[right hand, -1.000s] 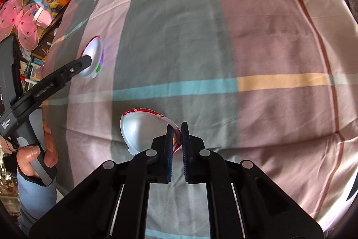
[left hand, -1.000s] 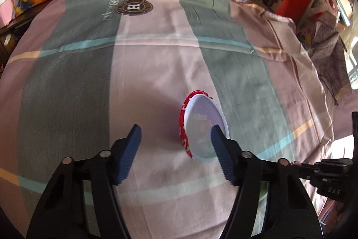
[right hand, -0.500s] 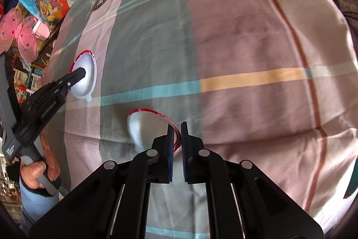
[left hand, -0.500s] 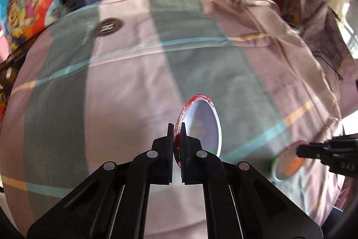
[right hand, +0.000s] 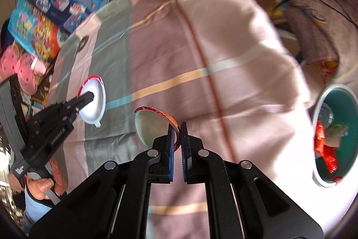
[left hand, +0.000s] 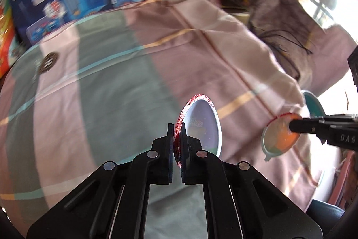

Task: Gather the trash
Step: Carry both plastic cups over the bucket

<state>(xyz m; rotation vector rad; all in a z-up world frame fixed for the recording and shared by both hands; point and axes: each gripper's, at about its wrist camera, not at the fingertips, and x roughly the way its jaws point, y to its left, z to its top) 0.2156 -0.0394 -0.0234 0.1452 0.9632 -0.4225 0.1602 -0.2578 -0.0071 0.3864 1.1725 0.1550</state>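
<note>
Foil lid (left hand: 202, 124) with unreadable print

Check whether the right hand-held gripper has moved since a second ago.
Yes. The right hand-held gripper, pinching a round red-rimmed foil lid, has swung rightward across the striped pink-and-green cloth; a teal trash bin now shows.

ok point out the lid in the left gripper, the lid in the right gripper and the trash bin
left gripper's lid (left hand: 202, 124): left wrist view, on its pale inner face.
right gripper's lid (right hand: 151, 124): right wrist view, on its silvery inner face.
trash bin (right hand: 344, 149): right wrist view, on its teal inner wall.
</note>
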